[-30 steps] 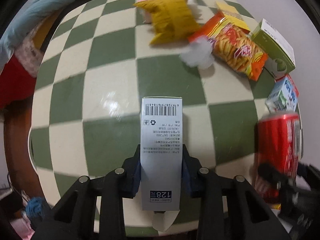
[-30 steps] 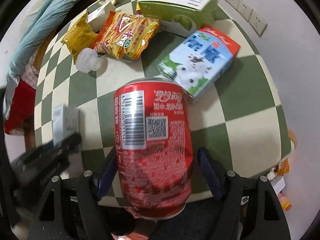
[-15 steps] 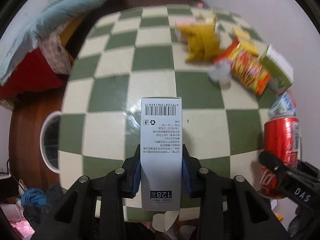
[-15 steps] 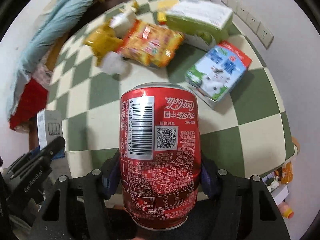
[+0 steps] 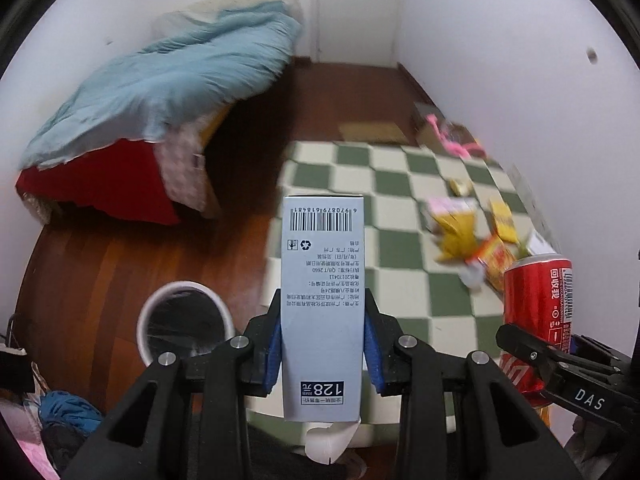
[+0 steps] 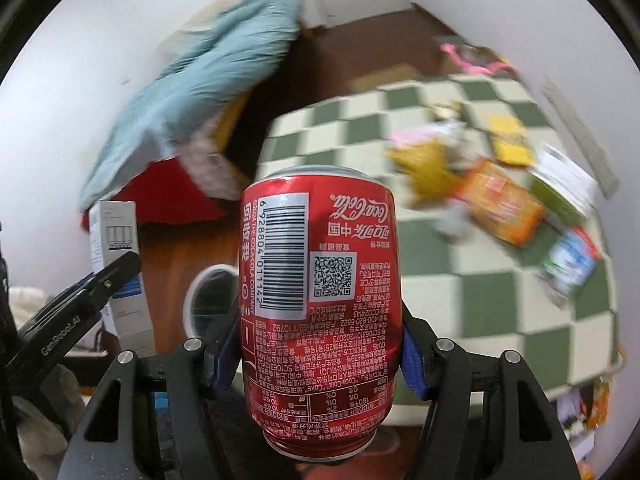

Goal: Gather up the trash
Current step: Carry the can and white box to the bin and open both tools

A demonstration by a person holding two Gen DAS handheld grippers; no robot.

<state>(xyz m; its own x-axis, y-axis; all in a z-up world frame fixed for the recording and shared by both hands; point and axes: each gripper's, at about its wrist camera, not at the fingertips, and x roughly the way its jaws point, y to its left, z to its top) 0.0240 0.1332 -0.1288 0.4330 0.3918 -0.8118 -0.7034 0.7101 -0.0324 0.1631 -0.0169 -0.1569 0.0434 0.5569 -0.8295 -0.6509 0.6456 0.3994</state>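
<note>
Your left gripper (image 5: 323, 344) is pinching a grey cardboard box (image 5: 322, 292) marked "128"; your right gripper (image 6: 320, 354) is clamping a red aluminium Coca-Cola can (image 6: 320, 296), both raised beside the checkered table (image 5: 400, 248).

a bin (image 5: 185, 326) stands on the floor (image 5: 92, 272) left of the worktop (image 5: 404, 256), wrappers (image 5: 460, 232) lie at the worktop's right, and a bed (image 5: 160, 92) sits behind.
</note>
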